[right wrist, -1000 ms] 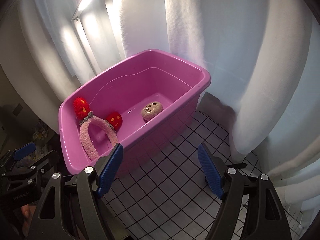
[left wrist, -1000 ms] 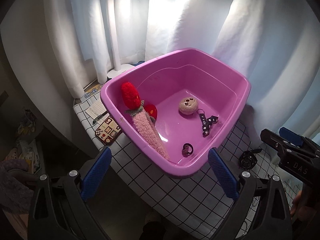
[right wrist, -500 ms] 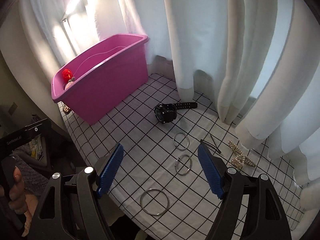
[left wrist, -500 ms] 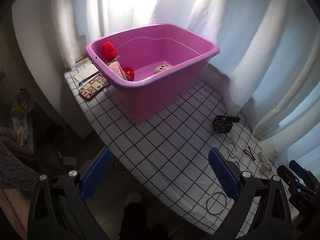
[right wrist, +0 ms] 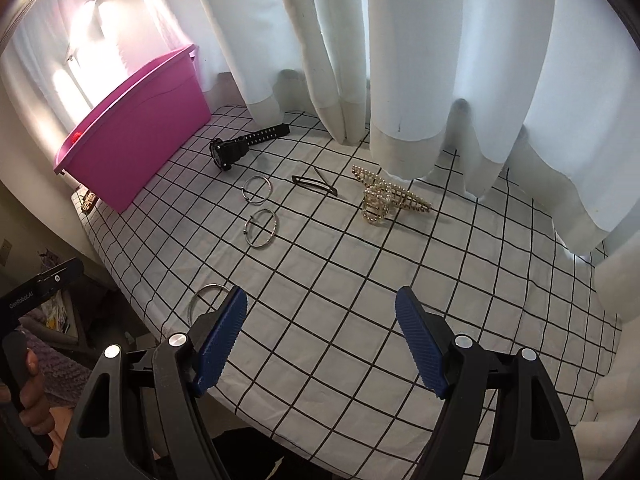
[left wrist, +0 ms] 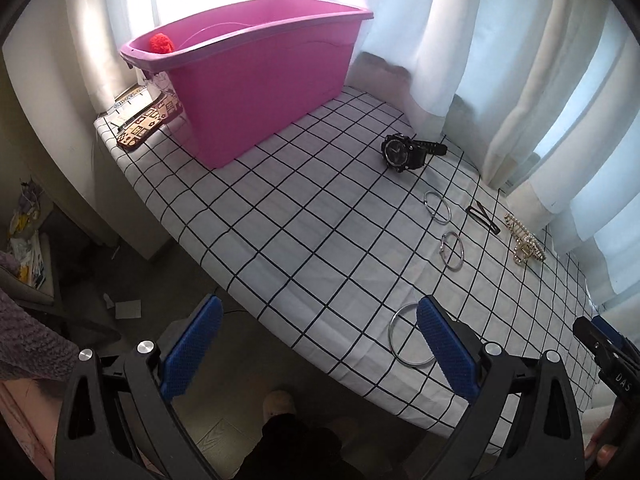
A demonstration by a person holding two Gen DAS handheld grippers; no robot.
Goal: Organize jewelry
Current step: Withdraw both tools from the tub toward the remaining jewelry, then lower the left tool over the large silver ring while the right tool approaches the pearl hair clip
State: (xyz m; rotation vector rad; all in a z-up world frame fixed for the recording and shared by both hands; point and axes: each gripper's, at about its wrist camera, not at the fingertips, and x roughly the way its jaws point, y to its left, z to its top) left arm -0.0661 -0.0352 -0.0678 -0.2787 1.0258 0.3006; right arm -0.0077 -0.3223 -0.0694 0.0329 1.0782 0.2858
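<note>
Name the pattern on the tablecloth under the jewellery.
A white tablecloth with a grid of thin black lines; the right wrist view shows it best.

The right tongs (right wrist: 321, 342) gape empty over the checked table (right wrist: 460, 280). At eleven o'clock lie two thin bangles (right wrist: 261, 227), a black watch (right wrist: 228, 151) and a pink tub (right wrist: 136, 140); a pearl claw clip (right wrist: 384, 199) sits at twelve, a black snap clip (right wrist: 314, 186) beside it.
</note>
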